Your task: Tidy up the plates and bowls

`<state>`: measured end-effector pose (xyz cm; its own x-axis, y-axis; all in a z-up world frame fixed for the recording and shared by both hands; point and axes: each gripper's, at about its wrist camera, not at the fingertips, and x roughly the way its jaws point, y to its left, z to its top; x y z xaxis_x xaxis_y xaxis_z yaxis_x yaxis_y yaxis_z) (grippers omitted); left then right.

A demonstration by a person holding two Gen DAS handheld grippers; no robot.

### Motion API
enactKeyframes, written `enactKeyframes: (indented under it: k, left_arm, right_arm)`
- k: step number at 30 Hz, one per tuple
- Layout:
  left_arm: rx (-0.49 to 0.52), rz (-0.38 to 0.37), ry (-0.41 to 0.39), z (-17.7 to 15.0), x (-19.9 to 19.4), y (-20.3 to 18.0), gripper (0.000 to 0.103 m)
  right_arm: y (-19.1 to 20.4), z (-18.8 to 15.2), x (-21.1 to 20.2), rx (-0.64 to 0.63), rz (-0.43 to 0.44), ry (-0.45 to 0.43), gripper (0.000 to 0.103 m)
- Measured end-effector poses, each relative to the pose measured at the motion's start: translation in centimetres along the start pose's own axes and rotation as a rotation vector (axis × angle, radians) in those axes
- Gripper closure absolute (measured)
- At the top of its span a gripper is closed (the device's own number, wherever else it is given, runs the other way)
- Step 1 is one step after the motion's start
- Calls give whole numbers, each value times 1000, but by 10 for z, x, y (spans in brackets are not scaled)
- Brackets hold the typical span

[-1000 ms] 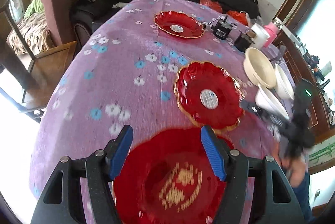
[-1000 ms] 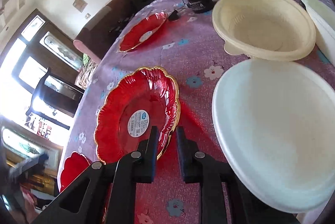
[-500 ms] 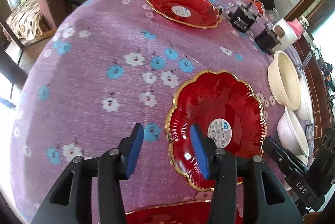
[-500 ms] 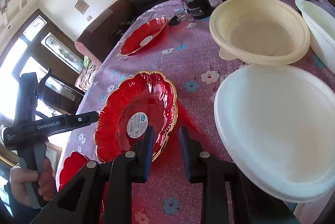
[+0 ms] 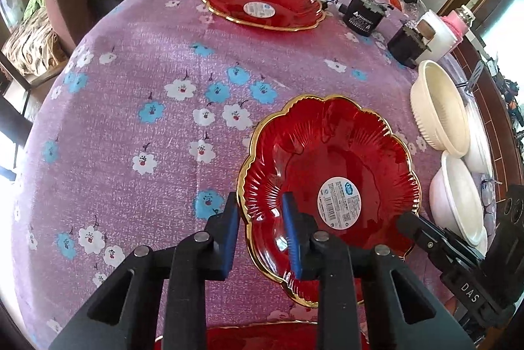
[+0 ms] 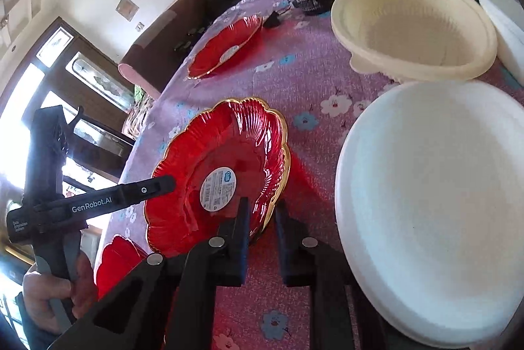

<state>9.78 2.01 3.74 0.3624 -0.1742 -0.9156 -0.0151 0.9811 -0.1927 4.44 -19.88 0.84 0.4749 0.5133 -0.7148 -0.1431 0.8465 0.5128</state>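
A red scalloped plate [image 5: 330,160] with a gold rim and a white sticker lies mid-table on the purple flowered cloth [image 5: 147,81]. My left gripper [image 5: 260,219] straddles its left rim; the jaws are closing and a gap still shows beside the rim. My right gripper [image 6: 262,219] is at the opposite rim of the same plate [image 6: 222,153], jaws closing, pads pinching the rim. A second red plate [image 5: 262,3] sits far back. A third red plate [image 5: 278,337] lies at the near edge, under the left gripper. A cream bowl [image 6: 412,26] and a white bowl [image 6: 432,202] stand on the right.
Black power adapters [image 5: 362,12], a white cup [image 5: 439,35] and a pink bottle [image 5: 455,22] crowd the far right corner. Another white bowl [image 6: 501,22] sits behind the cream one. A person's hand [image 6: 49,291] holds the left gripper's handle. A padded chair [image 5: 55,6] stands past the table's left edge.
The left gripper moved forward from over the near red plate to the middle plate's left rim, and its jaws narrowed a lot. The right gripper stayed at the other rim, jaws slightly narrower.
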Motion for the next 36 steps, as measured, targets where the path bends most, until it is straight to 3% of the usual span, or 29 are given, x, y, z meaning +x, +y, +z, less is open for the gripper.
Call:
enactKeyframes:
  k: [17,36]
  left_arm:
    - [14,-14,-111,-22,-62,-7,78]
    - [-85,-47,-217,-112,-131,45,78]
  right_arm:
    - [26,-4,-41,-80,34,-113,87]
    - [84,-53,-49,-234,123,-28,87]
